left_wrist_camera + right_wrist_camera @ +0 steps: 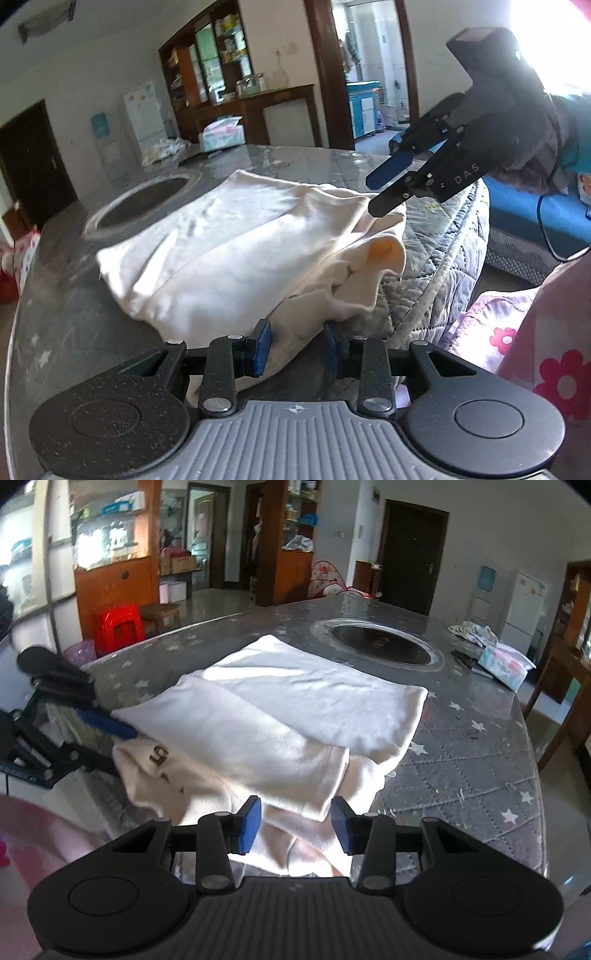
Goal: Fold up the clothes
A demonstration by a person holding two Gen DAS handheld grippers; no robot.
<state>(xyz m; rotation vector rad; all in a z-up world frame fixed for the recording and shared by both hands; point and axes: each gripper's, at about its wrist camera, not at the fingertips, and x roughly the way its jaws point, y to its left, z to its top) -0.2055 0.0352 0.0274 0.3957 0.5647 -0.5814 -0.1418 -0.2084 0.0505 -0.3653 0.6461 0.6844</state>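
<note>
Since the whole job happens on it, start with the big grey counter (461,746): it wears a quilted cover with little stars and has one round dark inset (382,644) toward the far side, which leaves the near half free as a folding surface. On that half lies one cream garment (295,716), already doubled over into a rough rectangle. Its far portion sits flat, while the near end is bunched in loose layers that spill toward the counter's edge, so I'd say the fold is partway done and the messy end is what needs sorting next.

There are two tools in play, one per hand. The left hand-held gripper (297,347) is down at the near corner of the garment, jaws spread with a bit of cloth lying in the gap. The pads don't look like they're squeezing it, so I read it as not pinching yet, probably lining up on that edge. The right hand-held gripper (295,825) is also spread, with the crumpled near layers between and under its blue pads, again no visible clamp. Both point down at the same end, which makes sense if the plan is to lift that edge with two corners at once and lay it over the flat part.

Smaller stuff, all well apart from the garment: one tissue pack (506,666) on the far side of the counter, and one small crumpled patterned cloth (471,631) just beyond it.
</note>
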